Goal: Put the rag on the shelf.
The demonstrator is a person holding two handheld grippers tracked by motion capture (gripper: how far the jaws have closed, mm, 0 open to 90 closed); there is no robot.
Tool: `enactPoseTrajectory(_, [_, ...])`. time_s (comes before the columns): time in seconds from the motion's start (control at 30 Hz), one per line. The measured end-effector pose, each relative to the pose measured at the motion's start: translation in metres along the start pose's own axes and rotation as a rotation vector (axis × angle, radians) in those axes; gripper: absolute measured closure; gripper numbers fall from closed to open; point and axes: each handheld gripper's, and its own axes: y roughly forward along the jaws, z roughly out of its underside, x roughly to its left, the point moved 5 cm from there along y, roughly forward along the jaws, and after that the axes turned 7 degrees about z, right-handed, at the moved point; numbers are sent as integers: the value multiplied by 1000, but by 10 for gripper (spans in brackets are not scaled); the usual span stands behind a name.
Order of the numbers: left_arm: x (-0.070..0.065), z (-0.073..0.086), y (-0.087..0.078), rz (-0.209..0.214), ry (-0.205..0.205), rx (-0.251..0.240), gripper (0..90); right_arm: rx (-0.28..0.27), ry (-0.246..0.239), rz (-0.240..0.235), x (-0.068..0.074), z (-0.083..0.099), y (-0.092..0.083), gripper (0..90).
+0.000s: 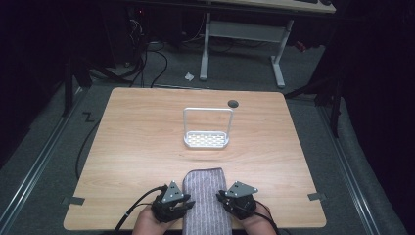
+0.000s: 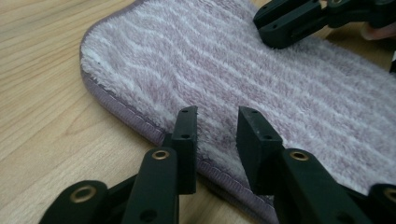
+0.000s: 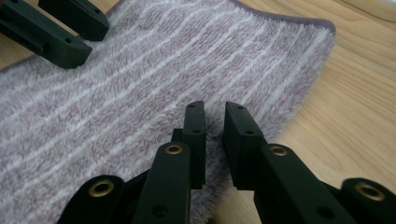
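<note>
Towel [image 1: 207, 199] — a purple, white-striped folded strip — lies flat at the near edge of the bench [image 1: 137, 142], its long axis running away from the person and its near end reaching the bench's front edge. Left gripper [image 1: 186, 204] sits at the towel's left long edge, right gripper [image 1: 220, 197] at its right long edge, facing each other across the cloth, which suggests a two-handed job such as folding or lifting the strip evenly. In the left gripper view the fingers [image 2: 187, 140] stand apart with a clear gap, poised over the hemmed edge with pile visible between them, not pinching. In the right gripper view the fingers [image 3: 196, 135] stand a narrower gap apart above the towel's border, again with no cloth clamped. Both grippers hold nothing — low and close, likely either just off a grip or lining up for one. Farther out, mid-bench and well apart from the towel, stands a white rack [image 1: 207, 132] with a tall wire handle over a perforated base, probably where the cloth would be hung. Small dark round grommet [image 1: 233, 103] sits near the far edge.
</note>
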Motion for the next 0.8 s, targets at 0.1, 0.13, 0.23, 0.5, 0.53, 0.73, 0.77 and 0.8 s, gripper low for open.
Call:
enactPoseTrajectory(0.1, [12, -4, -11, -53, -25, -59, 637, -1, 4, -15, 2, -5, 4, 774])
enactPoseTrajectory(0.13, [17, -6, -14, -80, -35, -87, 634, -1, 1, -17, 2, -6, 5, 768])
enactPoseTrajectory(0.23, [37, -13, -16, -156, -117, -146, 647, -8, -4, -26, 2, -8, 8, 750])
enactPoseTrajectory(0.5, [56, -24, 18, -233, -202, -89, 552, -35, 29, -37, -3, -12, 6, 722])
enactPoseTrajectory(0.53, [56, -24, 18, -233, -202, -89, 553, -48, 41, -33, -4, -14, 4, 712])
enactPoseTrajectory(0.73, [55, -27, 22, -195, -239, -105, 646, -105, 162, 91, -28, -29, 11, 597])
enactPoseTrajectory(0.77, [56, -27, 22, -188, -247, -106, 660, -102, 184, 110, -32, -32, 14, 590])
enactPoseTrajectory(0.8, [56, -27, 22, -187, -251, -106, 673, -96, 207, 125, -36, -34, 19, 588])
